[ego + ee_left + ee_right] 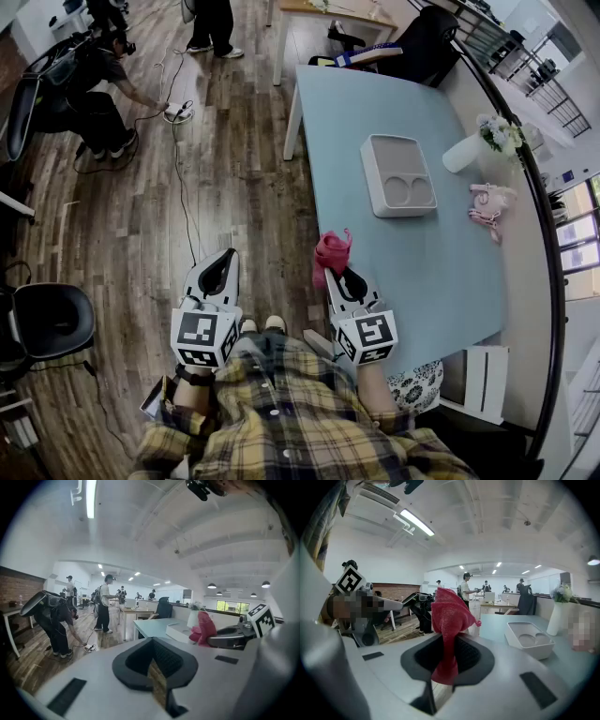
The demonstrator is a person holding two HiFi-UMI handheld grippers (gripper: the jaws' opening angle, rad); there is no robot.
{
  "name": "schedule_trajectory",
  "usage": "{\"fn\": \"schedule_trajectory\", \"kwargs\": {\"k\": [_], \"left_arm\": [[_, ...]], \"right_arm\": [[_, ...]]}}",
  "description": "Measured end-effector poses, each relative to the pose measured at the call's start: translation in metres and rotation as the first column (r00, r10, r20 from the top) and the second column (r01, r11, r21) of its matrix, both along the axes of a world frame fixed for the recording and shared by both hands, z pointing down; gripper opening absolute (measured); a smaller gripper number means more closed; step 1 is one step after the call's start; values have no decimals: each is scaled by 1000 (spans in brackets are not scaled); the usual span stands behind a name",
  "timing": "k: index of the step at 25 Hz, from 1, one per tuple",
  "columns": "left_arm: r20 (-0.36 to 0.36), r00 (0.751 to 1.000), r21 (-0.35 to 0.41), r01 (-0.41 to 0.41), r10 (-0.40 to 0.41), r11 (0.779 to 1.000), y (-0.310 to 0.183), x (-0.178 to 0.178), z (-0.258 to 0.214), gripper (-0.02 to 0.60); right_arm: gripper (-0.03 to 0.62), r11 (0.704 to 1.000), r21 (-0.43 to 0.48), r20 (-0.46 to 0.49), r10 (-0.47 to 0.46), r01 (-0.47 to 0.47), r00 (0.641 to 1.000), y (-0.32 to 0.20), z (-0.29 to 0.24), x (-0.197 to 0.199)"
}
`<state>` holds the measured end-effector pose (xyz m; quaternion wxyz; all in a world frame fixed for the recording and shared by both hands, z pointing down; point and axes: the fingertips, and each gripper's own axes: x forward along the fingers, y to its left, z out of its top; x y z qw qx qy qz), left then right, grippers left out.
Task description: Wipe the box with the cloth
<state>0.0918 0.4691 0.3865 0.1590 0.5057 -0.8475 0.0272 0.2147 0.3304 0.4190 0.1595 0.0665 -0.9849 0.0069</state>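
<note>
The box (398, 175) is a shallow white tray-like case with two round hollows, lying on the light blue table (366, 103); it also shows in the right gripper view (529, 640) and the left gripper view (180, 631). A red cloth (331, 253) sticks up from my right gripper (339, 278), which is shut on it at the table's near left corner, well short of the box. The cloth (450, 616) is pinched by my right gripper (447, 654). My left gripper (218, 270) hangs over the wooden floor, left of the table, its jaws (157, 657) together and holding nothing.
A white vase with flowers (473, 148) and a pink object (489, 202) stand at the table's right side beyond the box. A black chair (52, 321) is at the left. People (98, 84) and cables occupy the floor at the back left.
</note>
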Motion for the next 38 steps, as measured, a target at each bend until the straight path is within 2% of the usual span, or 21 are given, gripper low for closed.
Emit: {"fn": "schedule_trajectory", "kwargs": {"k": [10, 16, 21, 31, 38], "left_arm": [[9, 1000, -49, 5, -5, 999, -2, 10, 6, -7], [12, 1000, -54, 1, 0, 999, -12, -9, 9, -8], [-10, 1000, -36, -16, 15, 999, -26, -48, 18, -8], [17, 996, -19, -90, 90, 996, -80, -173, 7, -8], [21, 989, -24, -146, 147, 989, -105, -241, 9, -7]], "right_arm": [[64, 998, -63, 57, -4, 7, 998, -5, -5, 5], [64, 995, -93, 58, -12, 18, 998, -4, 2, -13], [64, 997, -82, 38, 4, -1, 999, -17, 6, -49], [64, 999, -35, 40, 39, -37, 998, -60, -4, -171], [64, 994, -26, 40, 104, -103, 994, -83, -3, -233]]}}
